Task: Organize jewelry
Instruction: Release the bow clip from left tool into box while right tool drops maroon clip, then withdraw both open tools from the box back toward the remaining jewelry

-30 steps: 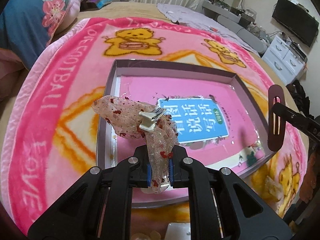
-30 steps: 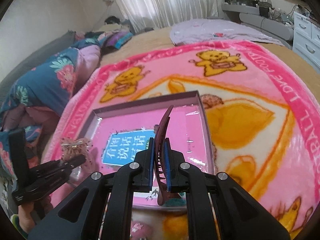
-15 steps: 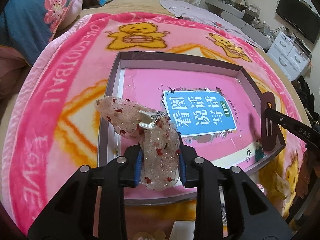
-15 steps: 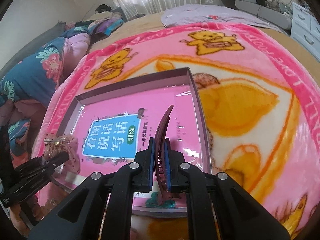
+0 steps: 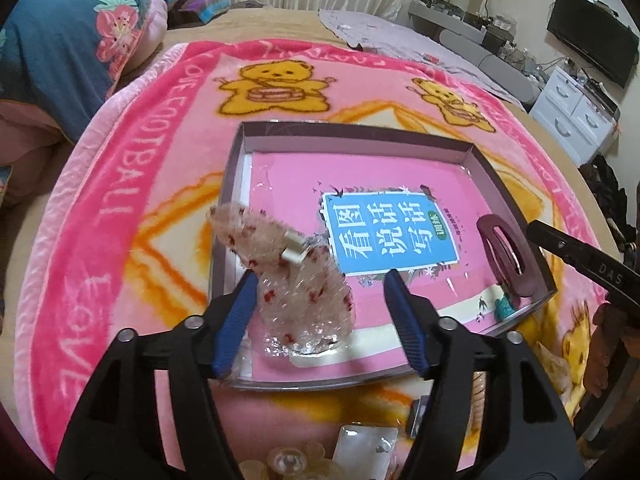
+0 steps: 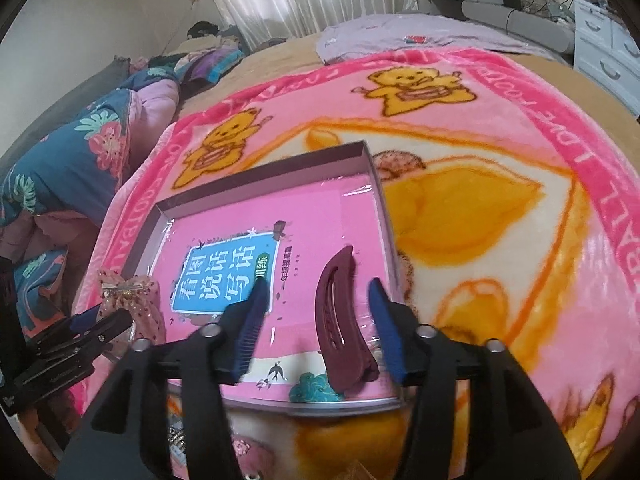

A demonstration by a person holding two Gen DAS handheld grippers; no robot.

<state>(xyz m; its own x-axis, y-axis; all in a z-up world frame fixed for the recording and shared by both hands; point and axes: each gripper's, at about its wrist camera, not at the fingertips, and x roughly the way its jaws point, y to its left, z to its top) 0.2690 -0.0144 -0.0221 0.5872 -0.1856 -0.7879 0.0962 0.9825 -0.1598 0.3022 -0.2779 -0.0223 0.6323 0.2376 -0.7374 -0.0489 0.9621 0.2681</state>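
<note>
A shallow grey tray (image 5: 352,126) lined with a pink book cover lies on the pink teddy-bear blanket; it also shows in the right wrist view (image 6: 378,184). A sheer pink bow hair clip (image 5: 296,276) with red specks rests at the tray's near left corner, between the jaws of my open left gripper (image 5: 320,312). A dark maroon hair clip (image 6: 340,332) lies at the tray's near right corner, between the jaws of my open right gripper (image 6: 316,328); it also shows in the left wrist view (image 5: 510,256).
The pink blanket (image 5: 120,208) covers the bed. A blue floral quilt (image 5: 60,40) is piled at the far left. Small clear trinkets (image 5: 360,446) lie just before the tray's near edge. White drawers (image 5: 576,108) and a television stand at the far right.
Both grippers have lowered to the tray and opened. The left has let go of the pink bow clip, the right of the maroon clip; both clips now rest in the tray.
</note>
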